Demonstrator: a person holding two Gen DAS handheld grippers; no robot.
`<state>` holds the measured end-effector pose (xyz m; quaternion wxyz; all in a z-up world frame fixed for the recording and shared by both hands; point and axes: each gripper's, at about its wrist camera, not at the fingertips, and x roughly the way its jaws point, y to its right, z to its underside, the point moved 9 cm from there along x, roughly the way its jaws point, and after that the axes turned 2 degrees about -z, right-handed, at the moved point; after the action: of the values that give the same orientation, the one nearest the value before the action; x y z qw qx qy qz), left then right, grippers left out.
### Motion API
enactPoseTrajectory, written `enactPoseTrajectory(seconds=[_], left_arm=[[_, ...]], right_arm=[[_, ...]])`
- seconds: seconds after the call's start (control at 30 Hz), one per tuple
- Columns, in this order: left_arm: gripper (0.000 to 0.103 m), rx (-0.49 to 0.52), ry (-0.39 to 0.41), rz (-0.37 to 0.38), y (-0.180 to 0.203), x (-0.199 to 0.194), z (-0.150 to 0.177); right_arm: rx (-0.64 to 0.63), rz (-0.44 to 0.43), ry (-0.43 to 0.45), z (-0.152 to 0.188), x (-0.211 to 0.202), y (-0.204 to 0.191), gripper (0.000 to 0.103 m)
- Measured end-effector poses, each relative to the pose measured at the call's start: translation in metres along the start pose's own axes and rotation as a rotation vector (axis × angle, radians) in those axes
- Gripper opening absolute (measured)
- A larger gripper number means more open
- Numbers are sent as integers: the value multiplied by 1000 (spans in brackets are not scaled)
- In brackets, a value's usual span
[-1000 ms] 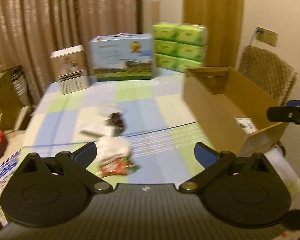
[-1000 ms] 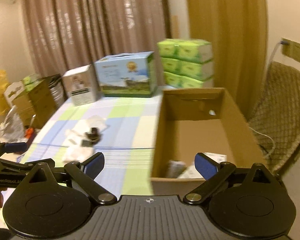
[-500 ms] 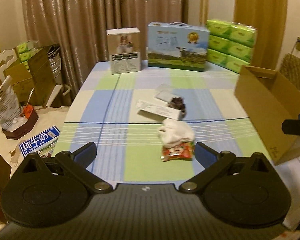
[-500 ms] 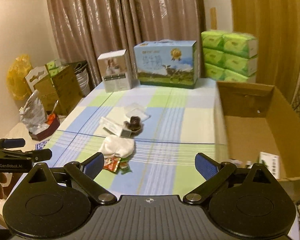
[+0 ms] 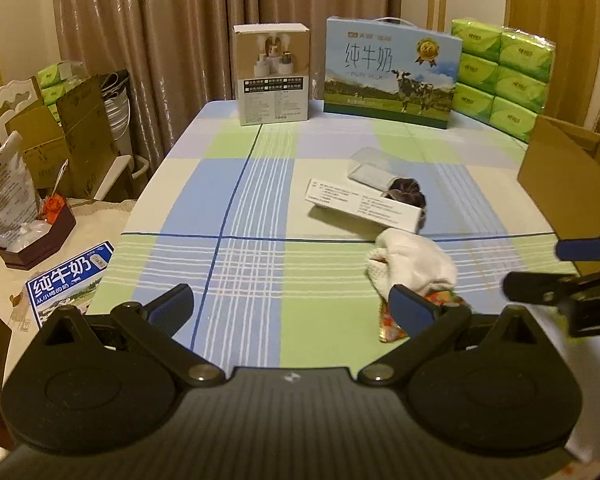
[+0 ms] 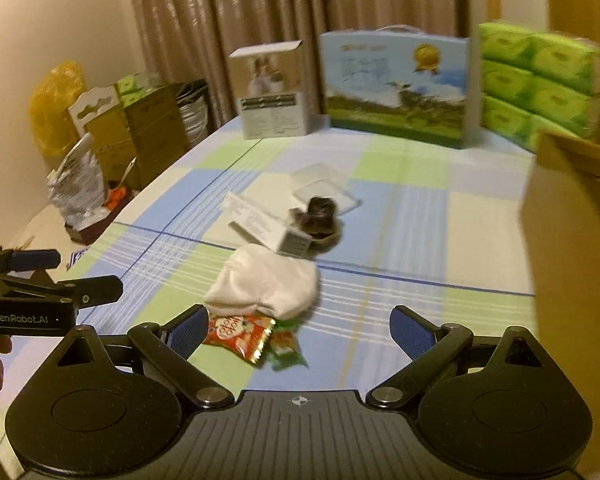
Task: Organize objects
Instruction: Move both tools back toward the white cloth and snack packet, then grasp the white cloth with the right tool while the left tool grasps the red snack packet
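Surface [image 5: 260, 216] — checked cloth in blue, green and cream, seen lengthwise from its near edge.

Cardboard box [image 5: 568, 184] at the right edge, open top; inside not visible from either view.

Far edge, left to right: white appliance box [image 5: 274, 74], blue milk carton case [image 5: 392, 72], green tissue packs [image 5: 504, 76] stacked at the far right corner.

Loose things cluster right of centre. White slim box [image 5: 364, 205] lies flat and aslant; a clear plastic lid [image 5: 374, 168] just behind it; a dark small object [image 5: 410, 192] touching the slim box's right end — too blurred to name.

White cloth [image 6: 264, 284] nearer the near edge, crumpled, overlapping the red snack packet [image 6: 240, 334]. A green wrapper [image 6: 286, 350] touches the packet's right side.

Left gripper [image 5: 290, 306] above the near edge, jaws spread wide and empty; its right fingertip [image 5: 410, 308] covers part of the snack packet in that view.

Right gripper [image 6: 296, 330] also above the near edge, jaws wide apart, holding nothing — the snack packet sits just inside its left fingertip [image 6: 186, 334], contact not clear.
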<state>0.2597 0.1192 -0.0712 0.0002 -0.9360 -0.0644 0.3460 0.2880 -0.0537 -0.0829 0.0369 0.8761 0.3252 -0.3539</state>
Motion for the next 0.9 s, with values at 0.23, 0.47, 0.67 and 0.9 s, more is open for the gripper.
enactPoseTrajectory(seconds=[0.23, 0.47, 0.67, 0.9], left_arm=[[102, 9, -13, -11, -18, 34, -3], [102, -10, -49, 1, -24, 52, 4], [100, -25, -57, 32, -19, 54, 5], [94, 46, -61, 126, 17, 46, 9]], right_arm=[[-54, -49, -27, -7, 59, -12, 95], [-46, -79, -71, -10, 109, -12, 95], [-78, -83, -91, -11, 115, -14, 44], [-37, -13, -94, -10, 72, 18, 35]])
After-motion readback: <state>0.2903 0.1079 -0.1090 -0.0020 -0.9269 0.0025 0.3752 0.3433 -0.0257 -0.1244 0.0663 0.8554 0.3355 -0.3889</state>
